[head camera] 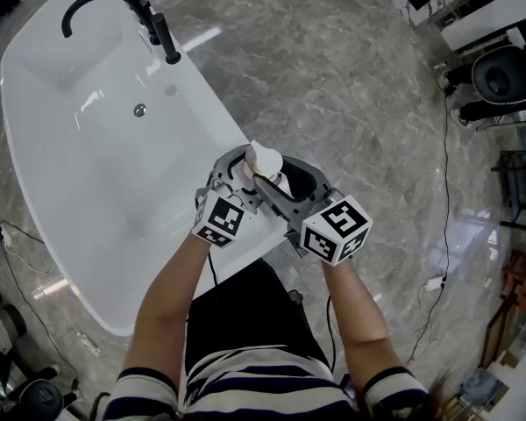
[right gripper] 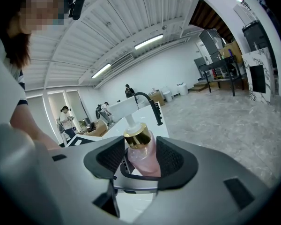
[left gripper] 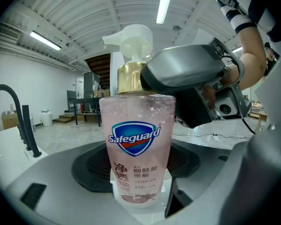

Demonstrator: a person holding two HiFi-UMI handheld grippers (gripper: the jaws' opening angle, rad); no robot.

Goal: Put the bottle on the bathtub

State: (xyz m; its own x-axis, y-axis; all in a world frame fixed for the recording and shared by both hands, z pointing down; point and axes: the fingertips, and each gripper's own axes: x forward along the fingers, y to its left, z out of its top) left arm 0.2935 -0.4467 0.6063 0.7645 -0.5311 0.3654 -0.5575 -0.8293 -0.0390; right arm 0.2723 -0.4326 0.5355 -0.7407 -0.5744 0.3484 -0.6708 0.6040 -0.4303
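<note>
We were setting the bottle (left gripper: 136,144) down: it stood on the rim of the bathtub (head camera: 202,90), our right gripper (right gripper: 143,161) clamped on it and our left gripper (left gripper: 136,168) spread wide around it. Next, we judged, came a gentle release and withdrawal.

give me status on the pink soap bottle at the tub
Left gripper open, jaws wide of the pink gold-collared pump bottle. Right gripper close round its shoulder, contact unclear. Bottle upright on white bathtub rim. Nothing blocking.
</note>
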